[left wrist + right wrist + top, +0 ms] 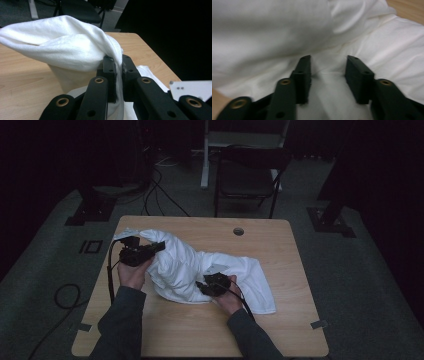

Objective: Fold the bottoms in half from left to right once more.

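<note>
Gripping a fold of the white cloth point(70, 47), the left hand-held gripper point(118, 68) is lifting it off the counter point(260, 240) while the right hand-held gripper point(328, 75) is resting with jaws apart on it.

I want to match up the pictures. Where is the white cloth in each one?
High view: white cloth mid-table, between both hands.
Left gripper view: cloth lifted upper left, pinched in the jaws.
Right gripper view: cloth across the picture, behind the open jaws.
Shared landmark: wooden table.
</note>
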A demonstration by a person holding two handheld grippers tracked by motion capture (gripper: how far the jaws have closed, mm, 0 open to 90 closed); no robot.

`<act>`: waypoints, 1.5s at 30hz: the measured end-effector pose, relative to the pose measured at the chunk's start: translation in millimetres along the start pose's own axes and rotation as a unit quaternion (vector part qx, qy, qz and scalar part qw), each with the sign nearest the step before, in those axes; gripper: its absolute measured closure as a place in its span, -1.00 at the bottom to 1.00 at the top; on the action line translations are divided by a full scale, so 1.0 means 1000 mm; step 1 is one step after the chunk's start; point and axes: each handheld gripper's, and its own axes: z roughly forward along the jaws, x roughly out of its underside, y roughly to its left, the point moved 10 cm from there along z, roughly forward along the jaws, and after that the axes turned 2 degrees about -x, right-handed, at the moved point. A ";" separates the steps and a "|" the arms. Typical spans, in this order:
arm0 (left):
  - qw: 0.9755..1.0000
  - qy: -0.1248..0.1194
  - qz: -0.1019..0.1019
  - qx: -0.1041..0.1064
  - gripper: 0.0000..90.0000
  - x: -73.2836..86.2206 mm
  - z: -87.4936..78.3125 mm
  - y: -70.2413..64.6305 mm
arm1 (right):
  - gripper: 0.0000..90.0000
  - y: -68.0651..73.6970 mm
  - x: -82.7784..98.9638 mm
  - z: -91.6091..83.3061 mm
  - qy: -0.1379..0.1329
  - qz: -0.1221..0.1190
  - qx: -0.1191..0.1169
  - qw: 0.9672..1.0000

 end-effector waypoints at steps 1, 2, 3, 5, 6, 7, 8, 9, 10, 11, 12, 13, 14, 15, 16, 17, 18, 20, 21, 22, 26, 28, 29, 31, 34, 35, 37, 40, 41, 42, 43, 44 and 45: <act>1.000 -0.002 0.001 0.002 0.88 -0.001 0.000 -0.002 | 0.05 -0.001 -0.003 -0.005 -0.008 0.008 -0.002 1.000; 1.000 -0.001 0.001 0.004 0.88 -0.001 0.001 -0.003 | 0.03 -0.004 -0.006 -0.012 -0.015 0.009 0.003 1.000; 1.000 -0.001 0.003 0.005 0.88 -0.002 0.001 -0.004 | 0.04 -0.007 -0.008 -0.021 -0.024 0.006 0.011 1.000; 1.000 0.000 0.005 0.006 0.88 -0.002 0.001 -0.007 | 0.09 -0.013 -0.007 -0.036 -0.028 0.000 0.028 0.999; 1.000 0.000 0.005 0.007 0.88 -0.003 0.002 -0.008 | 0.10 -0.016 -0.005 -0.040 -0.024 -0.002 0.032 0.999; 1.000 0.000 0.005 0.010 0.88 -0.003 0.002 -0.010 | 0.10 -0.016 0.000 -0.039 -0.014 0.000 0.029 0.999; 1.000 0.000 0.007 0.010 0.88 -0.004 0.003 -0.012 | 0.10 -0.016 0.005 -0.035 -0.001 0.000 0.025 1.000; 1.000 0.001 0.009 0.012 0.88 -0.005 0.004 -0.015 | 0.10 -0.015 0.011 -0.029 0.009 -0.002 0.027 1.000; 1.000 0.001 0.012 0.013 0.88 -0.005 0.005 -0.018 | 0.10 -0.014 0.015 -0.022 0.015 -0.004 0.026 1.000; 1.000 0.003 0.017 0.015 0.88 -0.006 0.007 -0.021 | 0.10 -0.012 0.017 -0.016 0.017 0.001 0.023 1.000; 1.000 0.005 0.022 0.015 0.88 -0.007 0.009 -0.025 | 0.09 -0.011 0.017 -0.012 0.010 0.006 0.020 1.000; 0.999 0.007 0.028 0.015 0.88 -0.008 0.011 -0.028 | 0.08 -0.010 0.016 -0.011 0.006 0.011 0.015 1.000; 0.999 0.010 0.034 0.015 0.88 -0.009 0.013 -0.032 | 0.05 -0.008 0.015 -0.011 0.006 0.011 0.009 1.000; 0.999 0.011 0.040 0.017 0.88 -0.010 0.015 -0.036 | 0.02 -0.008 0.014 -0.013 0.007 0.006 0.004 1.000; 0.999 0.012 0.045 0.019 0.88 -0.011 0.017 -0.040 | 0.00 -0.008 0.012 -0.017 0.004 0.006 0.001 1.000; 0.998 0.015 0.051 0.021 0.88 -0.011 0.020 -0.045 | -0.01 -0.010 0.010 -0.024 -0.005 0.014 -0.005 1.000; 0.998 0.018 0.058 0.024 0.88 -0.011 0.023 -0.051 | -0.03 -0.014 0.008 -0.033 -0.014 0.020 -0.003 1.000; 0.997 0.024 0.069 0.028 0.88 -0.009 0.029 -0.061 | -0.06 -0.028 0.010 -0.054 -0.023 0.021 0.021 0.999; 0.997 0.024 0.069 0.028 0.88 -0.009 0.029 -0.061 | -0.07 -0.036 0.014 -0.064 -0.021 0.022 0.032 0.999; 0.996 0.030 0.076 0.033 0.88 -0.007 0.035 -0.070 | -0.08 -0.045 0.020 -0.072 -0.018 0.025 0.045 0.999; 0.993 0.044 0.097 0.042 0.88 0.000 0.052 -0.092 | -0.08 -0.078 0.045 -0.104 -0.016 0.062 0.082 0.995; 0.992 0.052 0.109 0.043 0.87 0.003 0.061 -0.102 | -0.08 -0.091 0.055 -0.116 -0.021 0.082 0.094 0.992; 0.992 0.052 0.109 0.043 0.87 0.003 0.061 -0.102 | -0.08 -0.091 0.055 -0.116 -0.021 0.082 0.094 0.992; 0.989 0.064 0.124 0.046 0.87 0.010 0.073 -0.117 | -0.08 -0.100 0.063 -0.126 -0.027 0.098 0.104 0.989; 0.985 0.084 0.143 0.053 0.87 0.023 0.093 -0.136 | -0.08 -0.115 0.073 -0.138 -0.031 0.117 0.120 0.985; 0.985 0.084 0.143 0.053 0.87 0.023 0.093 -0.136 | -0.08 -0.115 0.073 -0.138 -0.031 0.117 0.120 0.985; 0.981 0.100 0.158 0.055 0.86 0.035 0.106 -0.147 | -0.08 -0.123 0.076 -0.146 -0.034 0.120 0.134 0.983; 0.978 0.111 0.168 0.055 0.86 0.043 0.114 -0.153 | -0.08 -0.127 0.077 -0.149 -0.037 0.125 0.138 0.982; 0.977 0.114 0.170 0.055 0.85 0.046 0.117 -0.156 | -0.08 -0.130 0.077 -0.152 -0.039 0.129 0.142 0.981; 0.975 0.122 0.178 0.055 0.85 0.051 0.121 -0.160 | -0.08 -0.130 0.078 -0.153 -0.040 0.130 0.143 0.980; 0.974 0.126 0.182 0.056 0.85 0.054 0.123 -0.162 | -0.08 -0.131 0.078 -0.153 -0.041 0.131 0.144 0.980; 0.973 0.129 0.183 0.057 0.85 0.057 0.125 -0.164 | -0.07 -0.132 0.079 -0.154 -0.040 0.132 0.145 0.980; 0.972 0.132 0.185 0.058 0.85 0.059 0.127 -0.165 | -0.08 -0.133 0.079 -0.154 -0.039 0.132 0.146 0.980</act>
